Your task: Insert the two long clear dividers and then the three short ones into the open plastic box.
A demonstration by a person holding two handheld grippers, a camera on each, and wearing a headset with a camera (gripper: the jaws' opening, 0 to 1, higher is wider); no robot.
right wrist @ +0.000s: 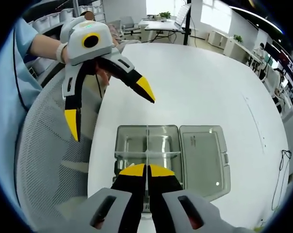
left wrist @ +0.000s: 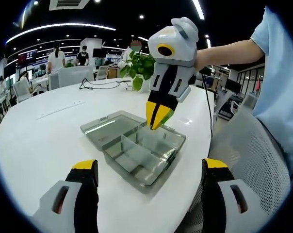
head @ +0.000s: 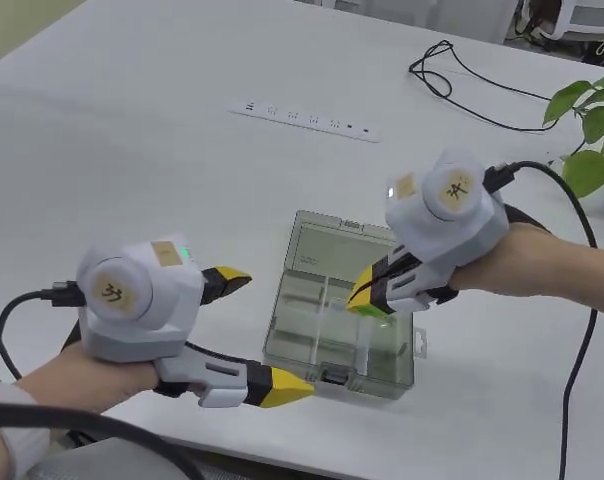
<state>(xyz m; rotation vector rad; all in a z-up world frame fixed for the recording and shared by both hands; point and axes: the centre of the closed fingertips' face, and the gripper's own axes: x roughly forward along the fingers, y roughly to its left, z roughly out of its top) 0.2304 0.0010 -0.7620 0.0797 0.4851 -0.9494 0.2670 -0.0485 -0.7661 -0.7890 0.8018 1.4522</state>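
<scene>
The clear plastic box [head: 279, 335] lies open near the table's front edge, its lid [head: 332, 238] folded flat on the far side. Clear dividers cross inside it [left wrist: 137, 151]. My right gripper [head: 363, 294] points down into the box and is shut on the top edge of a clear divider [right wrist: 146, 141] that stands along the box's middle; another divider [right wrist: 132, 153] crosses it. From the left gripper view its yellow tips [left wrist: 156, 118] meet the divider. My left gripper [head: 260, 330] hovers open just left of the box, holding nothing; it also shows in the right gripper view [right wrist: 109, 110].
A white power strip [head: 302, 118] lies further back on the white table. A black cable [head: 452, 78] and a green plant [head: 587, 130] sit at the far right. A mesh chair [right wrist: 54, 160] stands at the table's near edge. People sit in the background [left wrist: 54, 58].
</scene>
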